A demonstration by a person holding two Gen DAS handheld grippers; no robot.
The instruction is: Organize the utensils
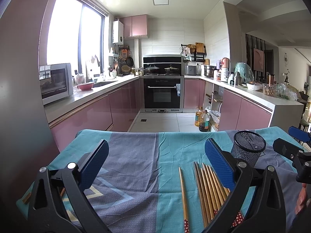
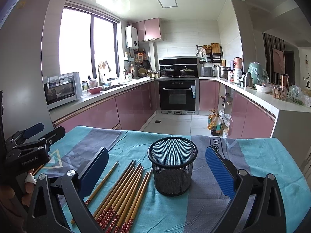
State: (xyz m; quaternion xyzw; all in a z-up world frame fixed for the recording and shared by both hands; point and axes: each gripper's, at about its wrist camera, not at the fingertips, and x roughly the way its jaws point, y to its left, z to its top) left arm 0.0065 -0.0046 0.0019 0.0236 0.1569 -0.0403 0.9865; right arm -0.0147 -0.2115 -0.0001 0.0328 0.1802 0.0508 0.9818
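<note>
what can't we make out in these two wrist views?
- Chopsticks: patterned ends cut off by the bottom edge in both views; the left gripper finger hides part of the bundle, so no exact count.
- Mesh cup: floor not visible; emptiness uncertain.
- Cloth lettering: hidden by the right gripper finger.

Wooden chopsticks [image 2: 124,192], black metal-mesh cup [image 2: 172,165], creased matt cloth [image 2: 258,155]

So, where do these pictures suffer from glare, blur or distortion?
Left wrist view: the window is blown out white, a blurred dark mass covers the left edge, and the counters bend with fisheye. Right wrist view: the window is again overexposed, yet the chopsticks and mesh cup stay sharp.
</note>
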